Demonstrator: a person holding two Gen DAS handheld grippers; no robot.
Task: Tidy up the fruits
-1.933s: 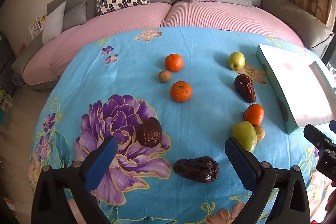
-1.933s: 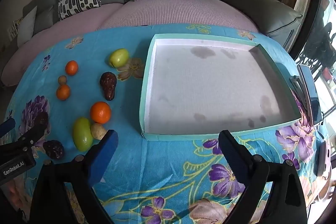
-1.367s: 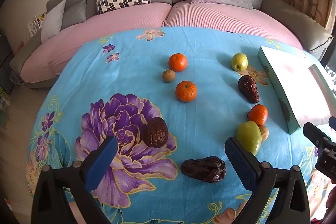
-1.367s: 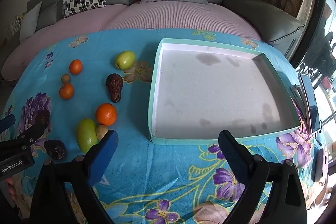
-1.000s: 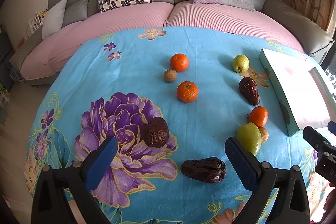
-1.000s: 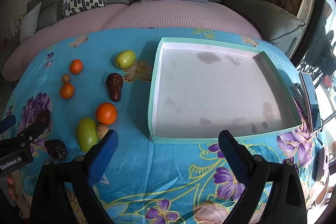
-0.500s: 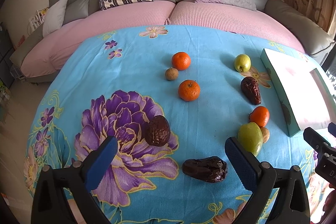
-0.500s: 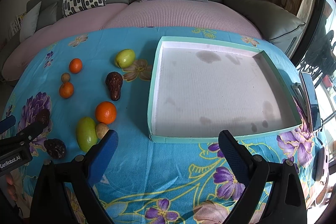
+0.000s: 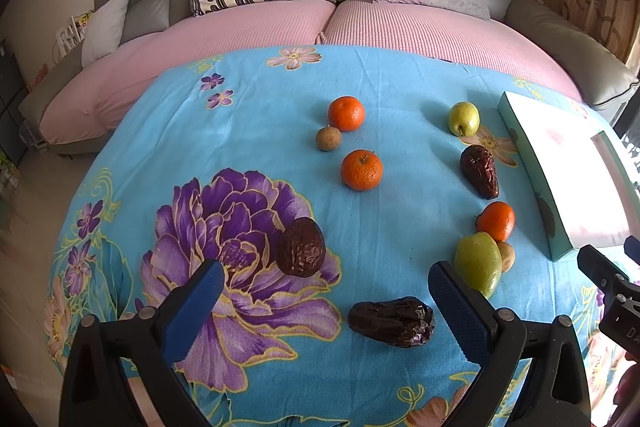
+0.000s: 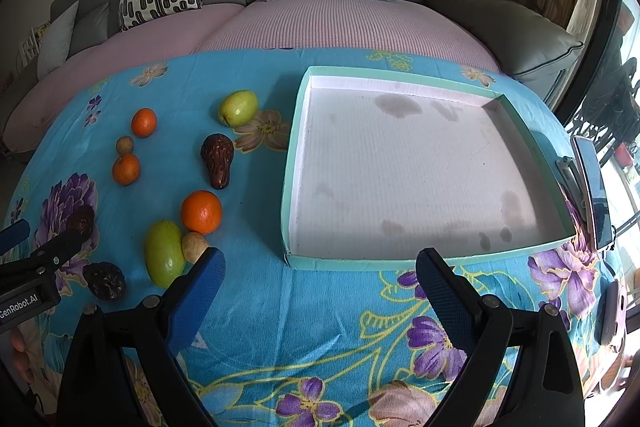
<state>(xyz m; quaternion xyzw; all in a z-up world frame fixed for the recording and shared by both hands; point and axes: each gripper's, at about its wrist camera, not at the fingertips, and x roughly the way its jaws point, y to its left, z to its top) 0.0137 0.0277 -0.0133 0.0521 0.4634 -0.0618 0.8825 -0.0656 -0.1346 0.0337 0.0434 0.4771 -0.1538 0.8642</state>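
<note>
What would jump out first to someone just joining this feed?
The bright blue floral tablecloth with fruit strewn over it: oranges, green fruits and dark wrinkled dates. To their right sits an empty teal-rimmed tray. Both grippers, left gripper and right gripper, hover open.

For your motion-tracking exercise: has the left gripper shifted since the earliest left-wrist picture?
Yes. The left gripper has crept slightly left and back: the fixed round wrinkled dark-brown fruit on the purple flower print sits further right in the view now.
</note>
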